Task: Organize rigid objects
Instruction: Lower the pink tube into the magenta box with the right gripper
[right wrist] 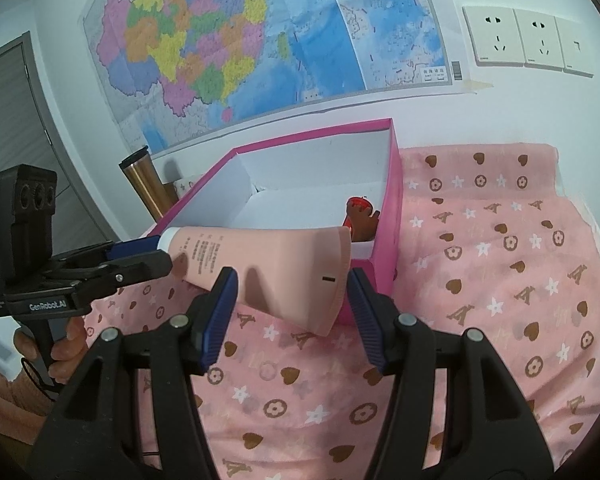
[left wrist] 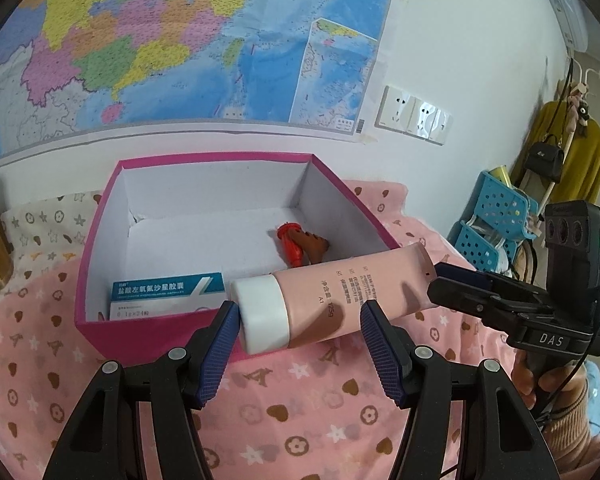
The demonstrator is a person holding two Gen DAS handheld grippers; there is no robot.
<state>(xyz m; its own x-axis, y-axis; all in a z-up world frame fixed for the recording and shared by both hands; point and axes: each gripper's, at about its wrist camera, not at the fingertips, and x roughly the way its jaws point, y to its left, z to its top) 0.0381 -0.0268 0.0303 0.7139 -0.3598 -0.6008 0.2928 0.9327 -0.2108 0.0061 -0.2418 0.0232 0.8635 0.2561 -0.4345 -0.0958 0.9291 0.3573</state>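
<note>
A pink tube (left wrist: 340, 300) with a white cap (left wrist: 262, 314) lies crosswise over the near rim of the pink box (left wrist: 216, 158). My left gripper (left wrist: 300, 312) stands with its jaws apart; the cap's flat end sits against the left pad, and the body runs on past the right finger. My right gripper (right wrist: 290, 284) also has its jaws apart, with the tube's (right wrist: 268, 268) crimped end beside its right pad. Neither pair of pads clamps the tube from both sides. What carries the tube I cannot tell. Each gripper shows in the other's view: left gripper (right wrist: 156, 254), right gripper (left wrist: 440, 280).
Inside the box lie a blue-and-white medicine carton (left wrist: 168, 292) and a red-and-brown toy figure (left wrist: 300, 246). A gold tumbler (right wrist: 146, 188) stands left of the box. Pink patterned cloth (right wrist: 480, 280) covers the table. Blue baskets (left wrist: 496, 216) stand at the far right, a map hangs behind.
</note>
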